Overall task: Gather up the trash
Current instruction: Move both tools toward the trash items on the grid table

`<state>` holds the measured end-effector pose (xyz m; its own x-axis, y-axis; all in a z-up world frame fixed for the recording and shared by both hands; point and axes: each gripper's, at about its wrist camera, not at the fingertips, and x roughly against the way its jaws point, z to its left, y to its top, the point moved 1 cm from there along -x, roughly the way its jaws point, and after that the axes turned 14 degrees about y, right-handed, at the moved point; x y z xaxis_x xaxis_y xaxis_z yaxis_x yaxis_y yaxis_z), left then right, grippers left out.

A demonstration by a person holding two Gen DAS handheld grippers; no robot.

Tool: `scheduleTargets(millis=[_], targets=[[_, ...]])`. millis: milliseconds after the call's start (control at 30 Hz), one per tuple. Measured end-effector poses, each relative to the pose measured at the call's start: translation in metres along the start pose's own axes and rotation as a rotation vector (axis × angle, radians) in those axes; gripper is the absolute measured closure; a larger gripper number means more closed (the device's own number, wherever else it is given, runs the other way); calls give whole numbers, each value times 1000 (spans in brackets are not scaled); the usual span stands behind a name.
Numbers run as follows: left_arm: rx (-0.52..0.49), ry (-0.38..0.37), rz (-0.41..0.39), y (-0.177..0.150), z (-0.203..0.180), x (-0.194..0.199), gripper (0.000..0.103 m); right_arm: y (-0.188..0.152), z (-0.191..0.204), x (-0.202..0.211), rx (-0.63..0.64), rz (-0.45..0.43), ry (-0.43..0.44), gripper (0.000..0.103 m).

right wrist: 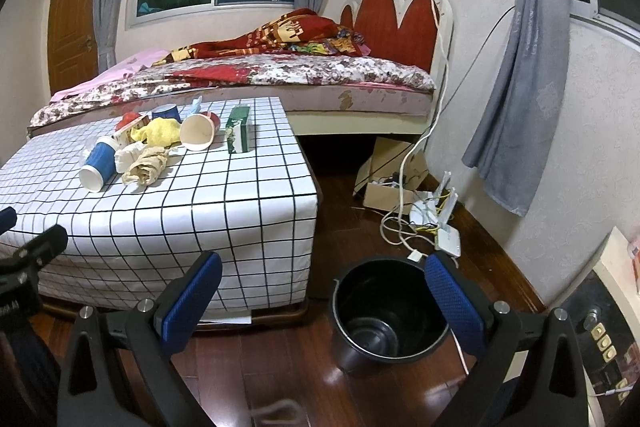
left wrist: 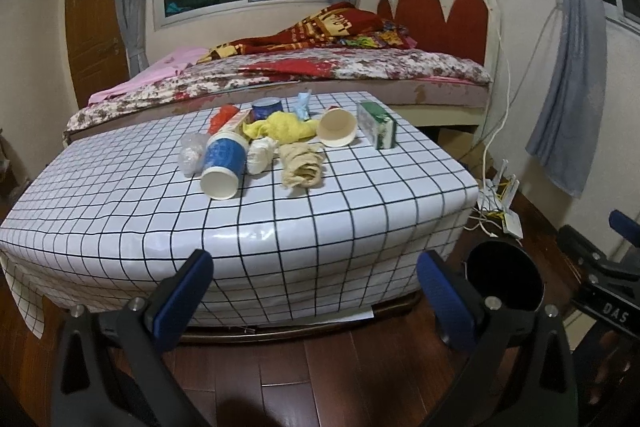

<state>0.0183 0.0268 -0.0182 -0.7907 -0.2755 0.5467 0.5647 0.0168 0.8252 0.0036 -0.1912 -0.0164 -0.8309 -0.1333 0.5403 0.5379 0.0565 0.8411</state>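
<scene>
Bedroom, wood floor, bed (left wrist: 320, 75) behind low table with checked cloth (left wrist: 120, 227). Trash heap near table's far side: blue paper cup (left wrist: 222, 165) on its side, white cup (left wrist: 337, 127) at 2 o'clock from it, yellow cloth (left wrist: 280, 127) between them, green box (left wrist: 378, 125) at heap's 3 o'clock. Black bin (right wrist: 390, 319) on floor, at 4 o'clock from table. Left gripper (left wrist: 314, 297) spread wide, holding nothing. Right gripper (right wrist: 324, 301) also spread, nothing between blue pads.

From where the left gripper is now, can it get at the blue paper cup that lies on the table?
Probably yes. The left gripper is open, and the blue paper cup lies at the near edge of the trash pile, with only bare checked table before it.
</scene>
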Motion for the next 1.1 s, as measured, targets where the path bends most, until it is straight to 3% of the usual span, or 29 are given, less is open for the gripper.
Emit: scheduleTargets(millis=[400,500,667,800,900,967,1033,1100], targets=[[44,167,15,12,51,-60,1,23,28,-61,124,19,109,1],[66,186,32,14,66,-78,1,26,39,-84,103,82,205,1],[120,193,52,20,89,-105,1,37,72,-120,124,87,322,2],[150,185,51,24,100,-121,1,50,102,-150,148,108,401,27],[164,163,58,30,102,-136,6,60,122,-171,167,111,419,28],[165,152,62,33,102,-144,11,66,132,-188,174,121,426,33],[158,159,61,37,104,-152,14,71,140,-206,175,147,439,44],[169,145,67,39,108,-158,16,75,146,-219,175,166,456,46]])
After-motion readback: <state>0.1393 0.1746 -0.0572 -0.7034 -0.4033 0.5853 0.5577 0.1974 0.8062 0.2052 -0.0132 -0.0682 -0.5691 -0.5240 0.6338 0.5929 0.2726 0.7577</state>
